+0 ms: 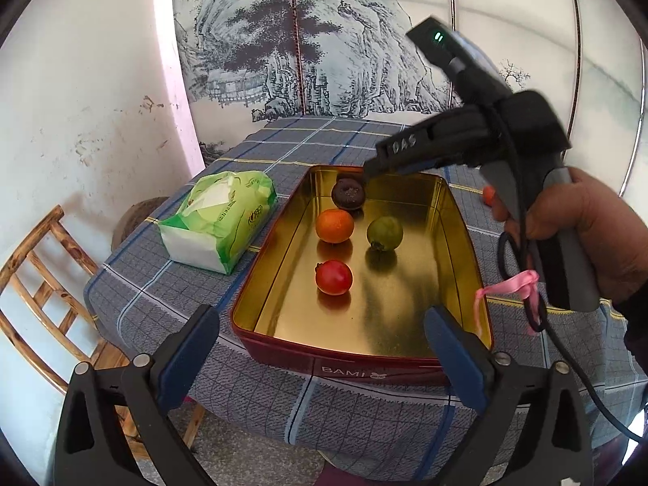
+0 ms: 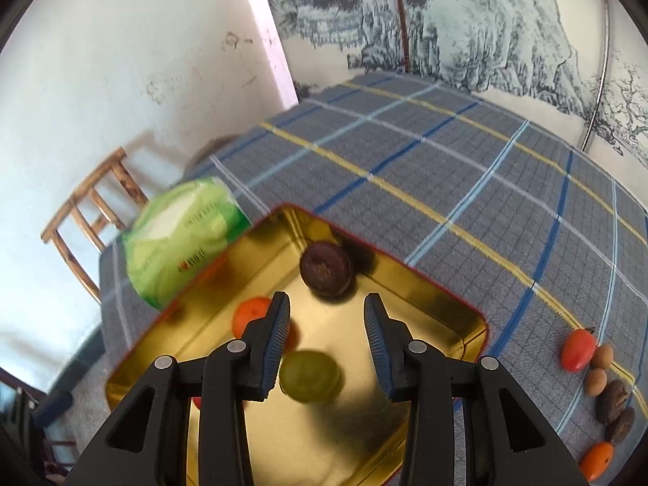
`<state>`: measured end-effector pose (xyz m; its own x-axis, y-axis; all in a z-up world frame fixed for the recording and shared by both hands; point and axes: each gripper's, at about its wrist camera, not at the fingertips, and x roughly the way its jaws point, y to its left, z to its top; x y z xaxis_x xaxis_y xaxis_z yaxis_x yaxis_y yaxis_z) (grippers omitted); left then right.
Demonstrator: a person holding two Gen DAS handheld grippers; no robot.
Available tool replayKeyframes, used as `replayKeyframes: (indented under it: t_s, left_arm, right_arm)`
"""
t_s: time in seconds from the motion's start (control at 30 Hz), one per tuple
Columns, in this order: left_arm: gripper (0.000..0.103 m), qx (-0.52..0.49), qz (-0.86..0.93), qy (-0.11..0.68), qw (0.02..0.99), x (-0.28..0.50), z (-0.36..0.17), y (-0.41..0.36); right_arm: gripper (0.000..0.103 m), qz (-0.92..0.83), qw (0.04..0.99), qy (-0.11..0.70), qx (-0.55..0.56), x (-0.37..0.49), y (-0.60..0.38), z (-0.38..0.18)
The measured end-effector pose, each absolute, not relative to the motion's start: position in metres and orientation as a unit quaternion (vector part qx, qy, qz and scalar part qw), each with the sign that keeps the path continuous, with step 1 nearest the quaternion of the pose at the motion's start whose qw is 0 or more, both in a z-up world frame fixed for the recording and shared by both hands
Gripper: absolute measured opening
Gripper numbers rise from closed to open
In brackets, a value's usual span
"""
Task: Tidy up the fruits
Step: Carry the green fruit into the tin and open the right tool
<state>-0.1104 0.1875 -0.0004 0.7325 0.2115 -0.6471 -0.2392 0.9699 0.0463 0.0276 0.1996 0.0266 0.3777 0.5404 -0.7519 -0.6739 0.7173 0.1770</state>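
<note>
A red tin (image 1: pixel 344 364) with a gold inside lies on the checked tablecloth. In it rest a dark round fruit (image 1: pixel 349 193), an orange fruit (image 1: pixel 334 225), a green fruit (image 1: pixel 384 233) and a red fruit (image 1: pixel 333 277). My left gripper (image 1: pixel 322 316) stands wide open at the tin's near edge, with nothing between its fingers. My right gripper (image 1: pixel 370 168), held by a hand (image 1: pixel 587 235), hovers over the tin's far end just above the dark fruit (image 2: pixel 326 269). Seen in its own view, the right gripper (image 2: pixel 327 299) has its fingers a little apart and holds nothing; the green fruit (image 2: pixel 310 374) lies below them.
A green tissue pack (image 1: pixel 218 222) lies left of the tin. On the cloth to the right sit several loose fruits: a red one (image 2: pixel 578 350), small brown ones (image 2: pixel 602 356), dark ones (image 2: pixel 613 397) and an orange one (image 2: pixel 596 459). A wooden chair (image 1: pixel 40 283) stands beyond the table's left edge.
</note>
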Motion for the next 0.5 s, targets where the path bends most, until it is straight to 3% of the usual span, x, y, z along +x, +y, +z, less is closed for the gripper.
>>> replayKeyframes:
  t_s: [0.27, 0.5]
  left_arm:
    - [0.102, -0.006, 0.117, 0.350, 0.930, -0.109, -0.002, 0.182]
    - [0.102, 0.010, 0.112, 0.350, 0.930, -0.108, -0.001, 0.173]
  right_arm:
    - [0.049, 0.379, 0.844, 0.377, -0.045, -0.003, 0.163, 0.048]
    - [0.063, 0.360, 0.871, 0.329, -0.053, -0.049, 0.102, 0.051]
